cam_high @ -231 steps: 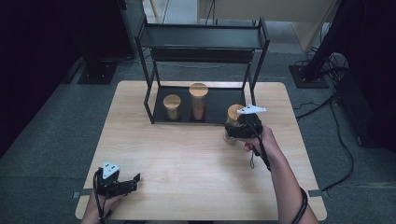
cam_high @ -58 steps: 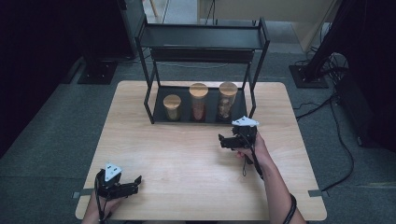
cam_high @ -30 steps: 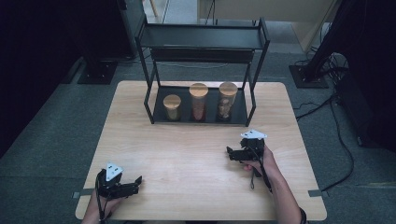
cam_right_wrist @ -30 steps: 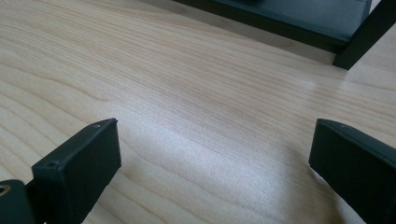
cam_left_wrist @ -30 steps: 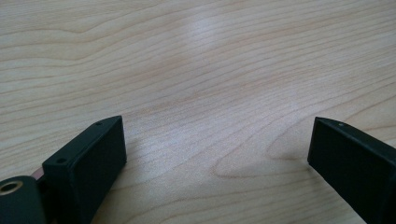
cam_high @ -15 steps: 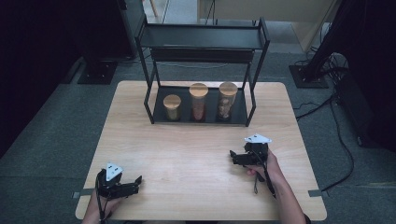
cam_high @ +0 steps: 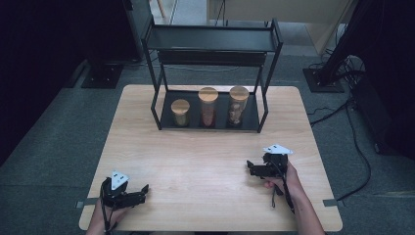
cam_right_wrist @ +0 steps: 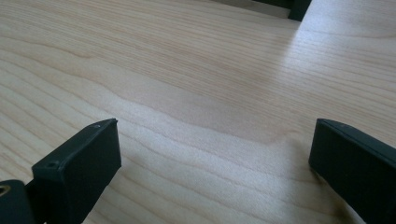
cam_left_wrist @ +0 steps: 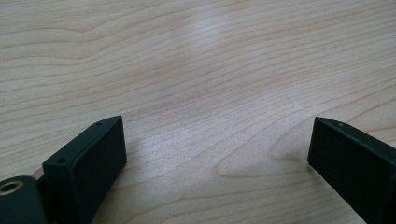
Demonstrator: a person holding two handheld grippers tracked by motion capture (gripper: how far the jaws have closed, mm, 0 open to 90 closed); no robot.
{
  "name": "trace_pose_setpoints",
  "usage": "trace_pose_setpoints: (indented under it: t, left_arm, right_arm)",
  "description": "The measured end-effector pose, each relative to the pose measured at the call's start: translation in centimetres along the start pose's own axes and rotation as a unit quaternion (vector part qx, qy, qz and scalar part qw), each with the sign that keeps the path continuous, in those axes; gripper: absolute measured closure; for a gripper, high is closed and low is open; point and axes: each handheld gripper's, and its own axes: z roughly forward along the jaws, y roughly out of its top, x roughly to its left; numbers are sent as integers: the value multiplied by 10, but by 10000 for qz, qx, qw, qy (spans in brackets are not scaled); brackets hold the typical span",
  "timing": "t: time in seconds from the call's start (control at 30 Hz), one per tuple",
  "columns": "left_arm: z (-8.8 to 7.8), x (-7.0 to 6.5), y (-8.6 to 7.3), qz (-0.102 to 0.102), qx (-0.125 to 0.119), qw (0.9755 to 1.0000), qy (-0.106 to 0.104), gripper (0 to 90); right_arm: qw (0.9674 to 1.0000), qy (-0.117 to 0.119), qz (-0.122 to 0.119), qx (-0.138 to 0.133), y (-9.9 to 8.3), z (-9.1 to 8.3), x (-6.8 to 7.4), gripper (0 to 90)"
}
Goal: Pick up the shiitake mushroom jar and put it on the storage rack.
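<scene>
Three glass jars with wooden lids stand in a row on the bottom tray of a black metal shelf (cam_high: 156,105): a short one (cam_high: 180,112) at the left, a tall one with reddish contents (cam_high: 208,106) in the middle, another tall one (cam_high: 239,105) at the right. My right gripper (cam_high: 250,168) rests low over the table's right front, open and empty, jaws pointing left. My left gripper (cam_high: 143,190) lies at the left front corner, open and empty. In both gripper views the jaws stand wide apart over bare wood (cam_left_wrist: 210,93).
The shelf's upper level (cam_high: 210,38) is bare. The wooden table (cam_high: 205,161) spreads between the shelf and both grippers. Cables and stand bases (cam_high: 323,78) lie on the grey floor around the table.
My right gripper let go of the third jar on the shelf tray, then drew back toward the front right of the table. The left gripper stayed still.
</scene>
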Motion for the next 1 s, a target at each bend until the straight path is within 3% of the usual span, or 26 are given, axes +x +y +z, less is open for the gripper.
trace_pose_setpoints:
  t: [1.0]
  left_arm:
    - [1,-1,0,35,15,10000,34,46]
  right_arm:
    - [9999,-122,12,45,-18,-19,-13,17]
